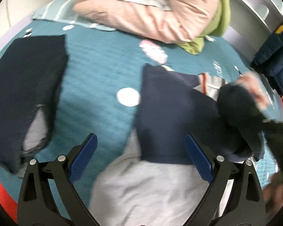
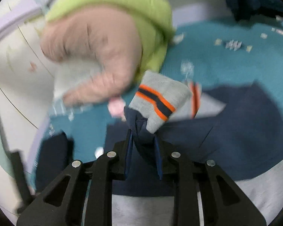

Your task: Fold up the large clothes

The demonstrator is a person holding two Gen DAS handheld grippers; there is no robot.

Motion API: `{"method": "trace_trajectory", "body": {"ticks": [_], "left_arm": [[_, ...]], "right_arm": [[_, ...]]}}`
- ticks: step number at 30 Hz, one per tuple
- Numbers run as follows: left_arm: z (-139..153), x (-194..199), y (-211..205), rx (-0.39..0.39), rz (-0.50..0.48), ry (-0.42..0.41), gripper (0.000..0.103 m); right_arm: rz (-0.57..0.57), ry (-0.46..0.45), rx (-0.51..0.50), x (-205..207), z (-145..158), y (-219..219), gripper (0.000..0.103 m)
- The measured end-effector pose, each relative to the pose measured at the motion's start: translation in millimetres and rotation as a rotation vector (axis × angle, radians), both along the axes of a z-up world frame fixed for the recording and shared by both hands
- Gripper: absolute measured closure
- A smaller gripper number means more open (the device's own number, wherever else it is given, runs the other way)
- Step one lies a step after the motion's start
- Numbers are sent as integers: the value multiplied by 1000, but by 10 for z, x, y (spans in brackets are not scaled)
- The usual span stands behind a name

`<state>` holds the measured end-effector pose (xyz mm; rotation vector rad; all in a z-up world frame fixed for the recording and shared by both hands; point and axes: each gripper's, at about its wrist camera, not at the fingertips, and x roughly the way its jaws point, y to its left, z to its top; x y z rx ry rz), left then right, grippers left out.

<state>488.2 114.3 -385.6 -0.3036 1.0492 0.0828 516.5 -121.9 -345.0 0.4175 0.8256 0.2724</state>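
Observation:
A large navy and grey sweatshirt [image 1: 169, 116] lies on the teal quilt [image 1: 96, 66], its grey lower part [image 1: 151, 188] nearest me. One navy sleeve [image 1: 28, 84] is spread out to the left. My left gripper [image 1: 141, 143] hovers open above the garment's body, with nothing between its blue pads. In the right wrist view my right gripper [image 2: 142, 134] is shut on the other navy sleeve [image 2: 141, 131], just behind its grey cuff with orange and navy stripes [image 2: 158, 101]. The cuff is lifted off the sweatshirt body [image 2: 235, 131]. A dark blur [image 1: 234, 103] hides the garment's right side in the left wrist view.
A pink pillow [image 1: 160, 15] and a green one [image 1: 222, 15] lie at the head of the bed, also the pink pillow [image 2: 96, 56] in the right wrist view. A dark blue padded jacket [image 1: 273, 56] hangs at the right. Something red [image 1: 1, 188] shows at the lower left.

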Motion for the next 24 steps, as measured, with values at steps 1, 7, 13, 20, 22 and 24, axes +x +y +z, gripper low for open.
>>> {"method": "trace_trajectory", "body": {"ticks": [1, 7, 13, 20, 22, 24], "left_arm": [[-5, -24, 81, 3, 1, 4, 10], [-98, -64, 343, -5, 20, 17, 10], [-72, -60, 378, -36, 24, 3, 10], [29, -1, 290, -99, 20, -2, 10], [-11, 42, 209, -115, -5, 25, 10], [-91, 133, 119, -137, -35, 66, 10]], "right_arm": [[6, 25, -5, 24, -115, 137, 81], [77, 69, -88, 87, -344, 712, 72], [148, 120, -47, 19, -449, 779, 42], [173, -17, 146, -137, -6, 326, 31], [145, -14, 141, -135, 35, 176, 31], [100, 6, 123, -133, 35, -54, 31]]}}
